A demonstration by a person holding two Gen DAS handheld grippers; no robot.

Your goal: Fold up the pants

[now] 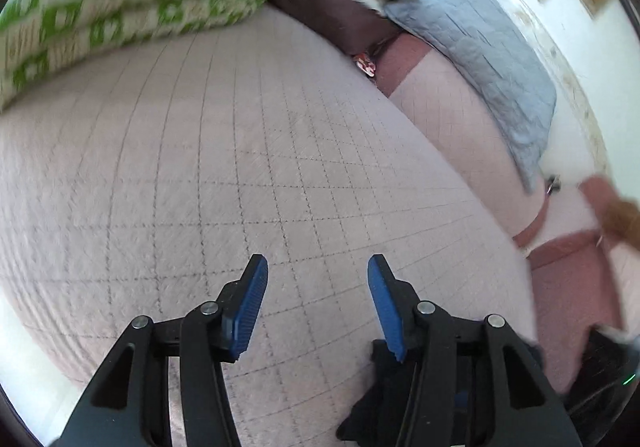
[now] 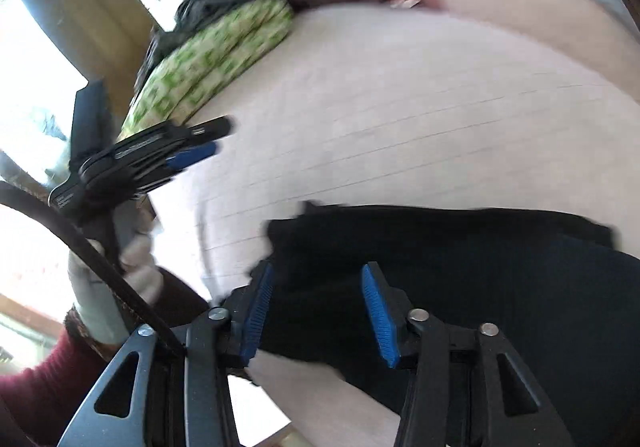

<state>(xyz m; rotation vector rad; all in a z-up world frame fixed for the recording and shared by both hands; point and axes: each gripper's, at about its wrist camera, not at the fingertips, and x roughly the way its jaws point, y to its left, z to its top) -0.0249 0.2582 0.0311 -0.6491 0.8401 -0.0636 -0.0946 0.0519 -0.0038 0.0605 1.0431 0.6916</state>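
The black pants [image 2: 460, 267] lie on the pink quilted bed cover [image 2: 400, 107], filling the lower right of the right wrist view. My right gripper [image 2: 318, 311] is open, its blue pads just above the pants' near edge. My left gripper [image 1: 318, 303] is open and empty above bare quilt [image 1: 240, 167]; a bit of black cloth [image 1: 372, 407] shows under its right finger. The left gripper also shows in the right wrist view [image 2: 216, 145], held at the left above the bed edge.
A folded green-and-white blanket [image 1: 120, 3] lies at the far side of the bed. A grey-blue quilt [image 1: 480, 47] and a dark cloth [image 1: 320, 7] lie at the back right. A window [image 2: 40, 87] is to the left.
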